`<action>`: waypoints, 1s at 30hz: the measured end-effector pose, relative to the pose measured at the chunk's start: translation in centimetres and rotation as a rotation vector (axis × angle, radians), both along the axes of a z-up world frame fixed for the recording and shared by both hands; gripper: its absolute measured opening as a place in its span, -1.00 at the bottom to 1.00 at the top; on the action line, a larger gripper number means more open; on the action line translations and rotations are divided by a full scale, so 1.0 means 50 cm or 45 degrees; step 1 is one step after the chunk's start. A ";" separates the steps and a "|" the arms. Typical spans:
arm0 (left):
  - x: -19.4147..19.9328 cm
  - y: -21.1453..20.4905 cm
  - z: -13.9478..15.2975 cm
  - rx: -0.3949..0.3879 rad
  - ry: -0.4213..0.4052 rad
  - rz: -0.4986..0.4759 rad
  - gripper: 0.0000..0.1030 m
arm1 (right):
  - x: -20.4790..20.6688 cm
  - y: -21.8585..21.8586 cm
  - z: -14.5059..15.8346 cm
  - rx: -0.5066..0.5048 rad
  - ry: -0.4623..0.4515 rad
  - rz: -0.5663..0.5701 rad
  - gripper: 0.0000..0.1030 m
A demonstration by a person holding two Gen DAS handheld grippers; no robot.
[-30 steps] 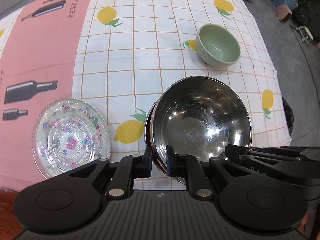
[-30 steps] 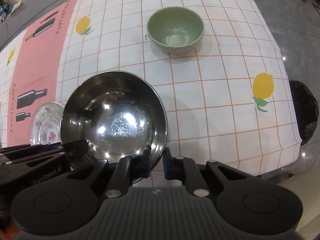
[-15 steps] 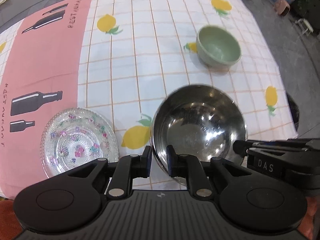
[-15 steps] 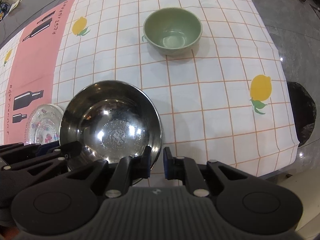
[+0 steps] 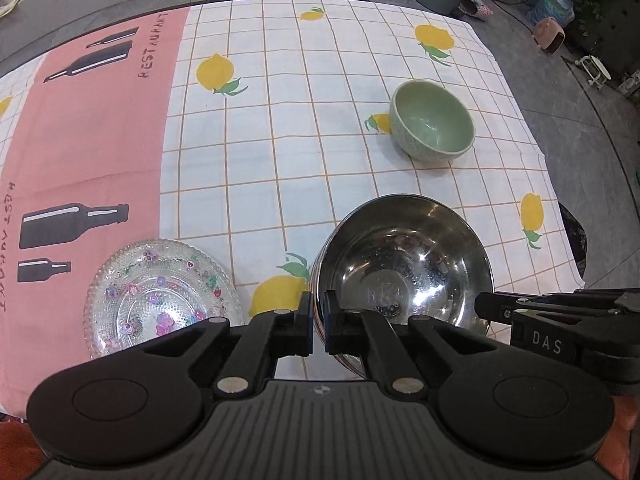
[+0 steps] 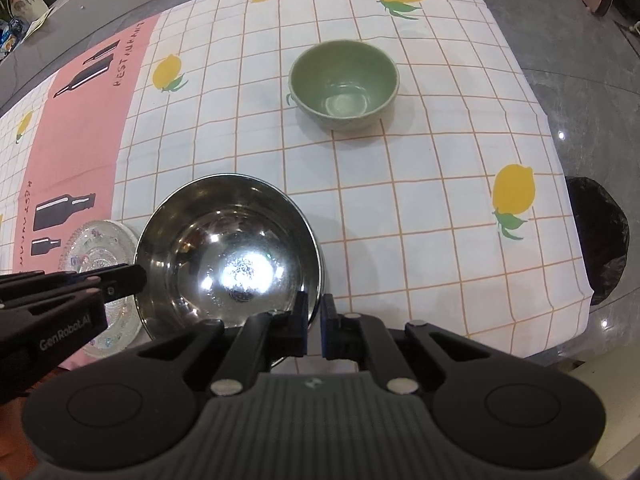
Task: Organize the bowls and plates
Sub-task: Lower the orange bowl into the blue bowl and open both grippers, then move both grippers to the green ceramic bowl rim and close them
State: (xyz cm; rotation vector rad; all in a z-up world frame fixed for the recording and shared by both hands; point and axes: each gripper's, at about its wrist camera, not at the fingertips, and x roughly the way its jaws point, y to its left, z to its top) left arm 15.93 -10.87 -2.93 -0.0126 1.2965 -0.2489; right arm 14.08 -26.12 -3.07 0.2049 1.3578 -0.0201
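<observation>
**Steel bowl pinched at both rims, glass plate just to its left**

The stainless steel bowl [image 5: 404, 272] sits near the table's front edge. The left gripper [image 5: 319, 326] is clamped on its left rim; the right gripper [image 6: 314, 326] is clamped on its right rim. The patterned glass plate [image 5: 160, 296] lies just left of the bowl; the green ceramic bowl [image 6: 344, 82] stands well beyond it, on the right gripper's side.
</observation>
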 end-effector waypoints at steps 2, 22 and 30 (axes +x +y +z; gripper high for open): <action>-0.001 0.001 0.010 -0.011 -0.013 -0.023 -0.83 | 0.000 -0.004 0.001 0.013 0.004 -0.004 -0.93; 0.102 -0.073 0.095 0.058 -0.143 -0.203 -0.33 | 0.105 -0.103 0.063 0.038 -0.072 -0.254 -0.37; 0.213 -0.111 0.044 0.055 -0.081 -0.145 -0.34 | 0.204 -0.147 0.010 0.111 -0.041 -0.387 -0.41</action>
